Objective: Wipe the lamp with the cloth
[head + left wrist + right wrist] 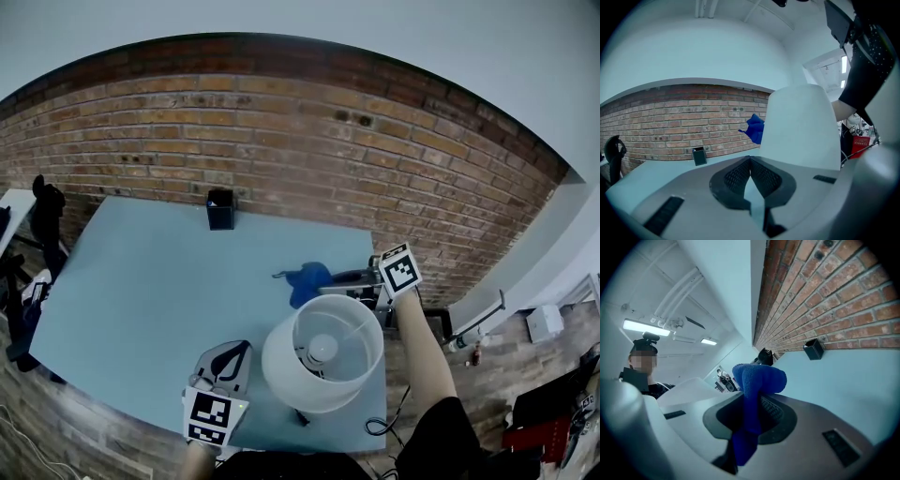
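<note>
Right claw [750, 404] clamped on blue cloth [307, 281], just behind lamp [323, 352] on tabletop [141, 281]; contact w/ lamp unclear. Left claw [750, 161] closed, empty, beside lamp. Wipe prob about to start; next: press cloth onto lamp.

Ahead and left of the fingers of the left gripper [750, 163], the table [141, 291] is bare up to a black box [220, 209] at the brick wall [281, 141]. The lamp shade [323, 352] stands close on their right. It blocks the direct path to the fingers of the right gripper [752, 399], closed on the cloth [759, 378].
</note>
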A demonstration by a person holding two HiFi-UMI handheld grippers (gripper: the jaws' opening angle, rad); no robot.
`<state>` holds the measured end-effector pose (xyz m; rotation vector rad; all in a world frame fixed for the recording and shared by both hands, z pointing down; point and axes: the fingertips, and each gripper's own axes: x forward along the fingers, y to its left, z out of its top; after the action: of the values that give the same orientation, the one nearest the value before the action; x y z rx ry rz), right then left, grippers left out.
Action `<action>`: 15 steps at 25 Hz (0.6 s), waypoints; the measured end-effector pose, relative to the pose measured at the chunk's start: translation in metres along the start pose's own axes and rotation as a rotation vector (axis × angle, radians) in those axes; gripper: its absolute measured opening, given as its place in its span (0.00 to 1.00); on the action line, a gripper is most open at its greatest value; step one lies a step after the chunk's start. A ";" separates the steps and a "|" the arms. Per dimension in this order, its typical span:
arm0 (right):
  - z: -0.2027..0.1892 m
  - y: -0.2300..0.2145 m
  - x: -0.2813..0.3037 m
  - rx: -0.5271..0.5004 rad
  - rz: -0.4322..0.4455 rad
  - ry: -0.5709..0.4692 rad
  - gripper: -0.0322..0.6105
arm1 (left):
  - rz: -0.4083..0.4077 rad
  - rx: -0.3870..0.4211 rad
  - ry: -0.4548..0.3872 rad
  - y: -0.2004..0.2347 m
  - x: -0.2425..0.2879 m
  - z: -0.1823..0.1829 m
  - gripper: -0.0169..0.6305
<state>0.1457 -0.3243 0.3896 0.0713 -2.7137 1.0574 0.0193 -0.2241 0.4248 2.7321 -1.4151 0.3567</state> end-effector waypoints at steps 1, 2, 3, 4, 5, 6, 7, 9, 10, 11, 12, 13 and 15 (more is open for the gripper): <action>-0.003 -0.005 0.000 0.016 -0.005 -0.003 0.15 | 0.002 -0.001 0.002 0.001 0.000 0.000 0.04; -0.005 -0.009 0.000 0.031 -0.005 -0.012 0.15 | 0.004 -0.001 0.003 0.001 0.000 -0.001 0.04; -0.006 -0.013 0.000 0.044 -0.003 -0.023 0.15 | 0.005 -0.001 0.005 0.001 0.000 -0.001 0.04; -0.006 -0.016 0.000 0.051 -0.002 -0.034 0.15 | 0.005 -0.002 0.007 0.001 0.000 -0.002 0.04; -0.007 -0.020 0.000 0.056 -0.006 -0.039 0.15 | 0.006 -0.002 0.009 0.000 0.000 -0.002 0.04; -0.008 -0.026 -0.001 0.064 -0.017 -0.039 0.15 | 0.007 -0.003 0.011 0.000 0.000 -0.003 0.04; -0.010 -0.032 -0.003 0.075 -0.030 -0.037 0.15 | 0.008 -0.004 0.012 0.000 0.000 -0.003 0.04; -0.005 -0.032 -0.004 0.071 -0.034 -0.043 0.15 | 0.011 -0.003 0.012 0.000 0.001 -0.003 0.04; 0.002 -0.028 -0.004 0.058 -0.024 -0.054 0.15 | 0.013 -0.002 0.011 0.000 0.000 -0.002 0.04; 0.011 -0.022 -0.004 0.045 -0.009 -0.068 0.15 | 0.016 -0.001 0.010 0.001 0.000 -0.001 0.04; 0.020 -0.016 -0.005 0.034 0.010 -0.080 0.15 | 0.019 -0.001 0.008 0.001 0.000 0.000 0.04; 0.030 -0.008 -0.004 0.024 0.034 -0.089 0.15 | 0.022 -0.002 0.004 0.002 -0.001 0.002 0.04; 0.050 0.014 0.000 -0.014 0.089 -0.086 0.15 | 0.029 0.001 -0.002 0.003 -0.001 0.004 0.04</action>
<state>0.1338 -0.3475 0.3449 -0.0065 -2.8250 1.0836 0.0168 -0.2258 0.4200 2.7160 -1.4573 0.3559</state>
